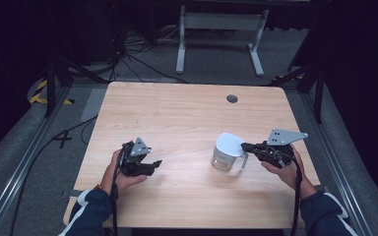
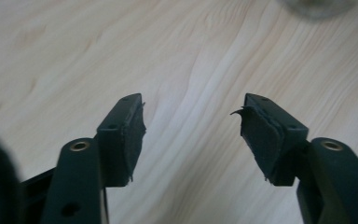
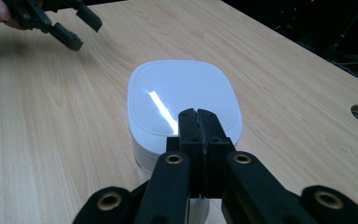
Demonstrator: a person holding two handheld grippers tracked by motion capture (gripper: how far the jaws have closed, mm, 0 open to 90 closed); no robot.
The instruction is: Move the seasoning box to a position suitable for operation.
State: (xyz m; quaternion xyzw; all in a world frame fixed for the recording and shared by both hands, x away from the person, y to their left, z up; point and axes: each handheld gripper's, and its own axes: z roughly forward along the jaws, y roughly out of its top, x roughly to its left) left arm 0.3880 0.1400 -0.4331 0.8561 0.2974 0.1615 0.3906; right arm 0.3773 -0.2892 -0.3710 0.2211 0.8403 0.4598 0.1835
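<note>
Clear jug [image 1: 225, 156] with white lid [image 3: 182, 98] near table's [image 1: 177, 113] right side, hard, slippery, breakable; right claw [image 3: 198, 116] pressed together by its handle, left claw [image 2: 191, 126] spread, empty.

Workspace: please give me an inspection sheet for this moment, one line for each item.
Surface: light wooden table, round grommet hole near far edge.
Job's things: clear jug with white lid, upright, handle toward right gripper.
Clutter: nothing seen.
Grippers: left gripper open, nothing between jaws, above bare wood; right gripper shut, at the jug's handle side; grip on handle not discernible.
Cables: black cable trails from right gripper; more on floor.
Surroundings: grey carpet, white table frame behind.
</note>
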